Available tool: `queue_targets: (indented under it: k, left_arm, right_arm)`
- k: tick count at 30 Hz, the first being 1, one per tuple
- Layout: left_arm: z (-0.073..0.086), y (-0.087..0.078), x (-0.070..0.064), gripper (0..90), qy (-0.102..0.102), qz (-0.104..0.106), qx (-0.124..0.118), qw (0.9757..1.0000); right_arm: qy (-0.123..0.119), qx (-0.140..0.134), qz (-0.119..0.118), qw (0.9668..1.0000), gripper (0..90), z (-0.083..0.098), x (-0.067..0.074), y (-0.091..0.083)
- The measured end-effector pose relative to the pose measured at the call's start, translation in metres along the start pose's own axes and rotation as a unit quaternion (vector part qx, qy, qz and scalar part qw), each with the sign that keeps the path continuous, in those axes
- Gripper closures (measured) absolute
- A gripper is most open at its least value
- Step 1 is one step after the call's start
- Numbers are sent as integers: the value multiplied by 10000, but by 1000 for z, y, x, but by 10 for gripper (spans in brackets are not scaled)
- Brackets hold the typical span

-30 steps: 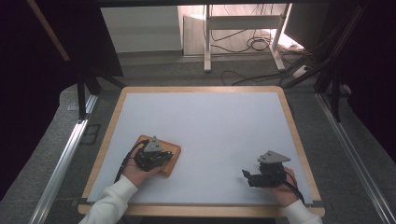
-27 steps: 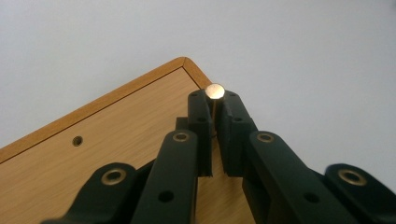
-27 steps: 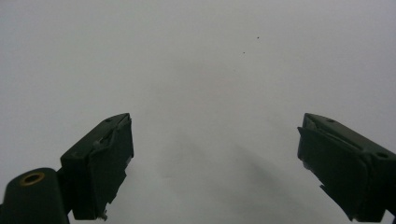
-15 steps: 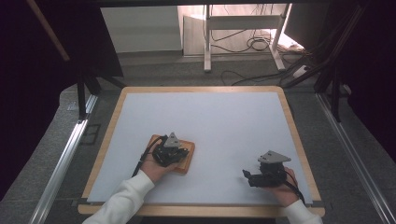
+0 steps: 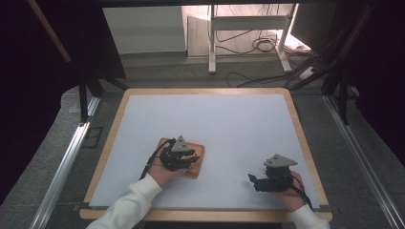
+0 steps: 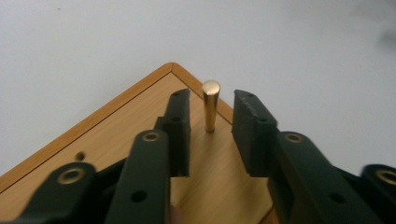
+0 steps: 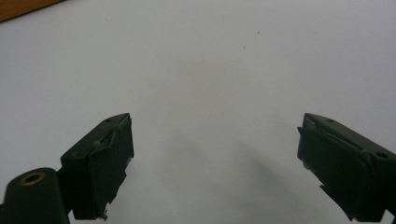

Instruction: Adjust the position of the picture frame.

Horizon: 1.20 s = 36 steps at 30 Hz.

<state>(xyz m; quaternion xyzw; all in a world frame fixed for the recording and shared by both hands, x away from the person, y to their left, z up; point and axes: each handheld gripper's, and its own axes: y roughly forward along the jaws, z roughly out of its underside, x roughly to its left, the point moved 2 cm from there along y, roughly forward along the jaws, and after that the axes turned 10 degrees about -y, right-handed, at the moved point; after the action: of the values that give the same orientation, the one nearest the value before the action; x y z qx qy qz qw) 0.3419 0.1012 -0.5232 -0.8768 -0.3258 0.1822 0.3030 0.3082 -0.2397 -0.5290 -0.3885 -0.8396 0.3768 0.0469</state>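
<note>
The wooden board (image 6: 116,140) is honey-brown with a darker edge; its peg (image 6: 210,105) is shiny gold. The worktop (image 5: 215,124) is pale grey-white, framed in light wood. Both tongs (image 6: 211,135) (image 7: 215,163) are black with brass rivets. Sleeves are white.

Lab: framed test table (image 5: 305,143), floor cables (image 5: 248,45)

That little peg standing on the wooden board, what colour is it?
The peg is shiny gold or brass, clearest in the left gripper view.

No readable text, labels, brands, numbers or signs on anything.
</note>
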Motion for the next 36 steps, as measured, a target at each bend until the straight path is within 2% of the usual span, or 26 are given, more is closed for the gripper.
queue_targets:
  k: [4, 5, 6, 7, 8, 10, 12, 14, 16, 17, 18, 20, 22, 25, 26, 28, 29, 30, 36]
  left_arm:
    - [6, -10, 7, 513, -59, 13, -25, 10000]
    - [9, -17, 14, 492, -115, 21, 2, 9999]
    - [9, -17, 14, 472, -115, 21, 2, 9999]
    - [10, -23, 23, 454, -229, -46, 42, 9997]
    - [10, -23, 23, 457, -229, -46, 42, 9997]
    - [10, -29, 33, 477, -351, -275, 77, 9990]
    - [8, -35, 45, 549, -425, -446, 118, 9980]
    - [5, -39, 58, 667, -556, -434, 80, 9975]
    - [4, -40, 61, 766, -568, -447, 79, 9974]
    - [1, -40, 68, 818, -580, -483, 109, 9971]
    - [1, -40, 68, 849, -580, -483, 109, 9971]
    - [-3, -37, 77, 890, -597, -502, 174, 9968]
    - [-5, -35, 81, 897, -587, -503, 171, 9969]
    - [-12, -26, 97, 899, -618, -473, 220, 9967]
    - [-12, -26, 97, 899, -618, -473, 220, 9967]
    - [-15, -17, 109, 900, -713, -520, 350, 9955]
    - [-15, -17, 109, 900, -713, -520, 350, 9955]
    - [-16, -11, 115, 900, -719, -532, 439, 9950]
    - [-14, 0, 125, 900, -753, -454, 582, 9944]
  right_arm:
    - [14, 19, 6, 10000, 106, 1, -1, 0]
    - [24, 17, 14, 10000, 106, 1, -1, 0]
    - [31, 19, 20, 10000, 106, 1, -1, 0]
    - [31, 24, 24, 10000, 106, 1, -2, -1]
    - [31, 24, 24, 10000, 106, 1, -2, -1]
    - [19, 17, 35, 10000, 106, 0, -2, -1]
    - [20, 18, 34, 10000, 106, 0, -2, -1]
    - [30, 32, 26, 10000, 106, 0, -1, 0]
    - [30, 48, 17, 10000, 106, 0, -1, 0]
    - [32, 52, 14, 10000, 106, 1, -1, 1]
    - [32, 52, 14, 10000, 106, 1, -1, 1]
    - [39, 56, 16, 10000, 106, 1, -1, 1]
    - [37, 67, 11, 10000, 107, 1, -1, 1]
    - [41, 91, 7, 9999, 107, 2, -1, 2]
    - [41, 91, 7, 9999, 107, 2, -1, 2]
    - [61, 126, 18, 9999, 107, 2, -1, 3]
    - [61, 126, 18, 9999, 107, 2, -1, 3]
    - [63, 116, 23, 9999, 107, 2, -1, 3]
    - [63, 145, 31, 9999, 107, 3, -1, 3]
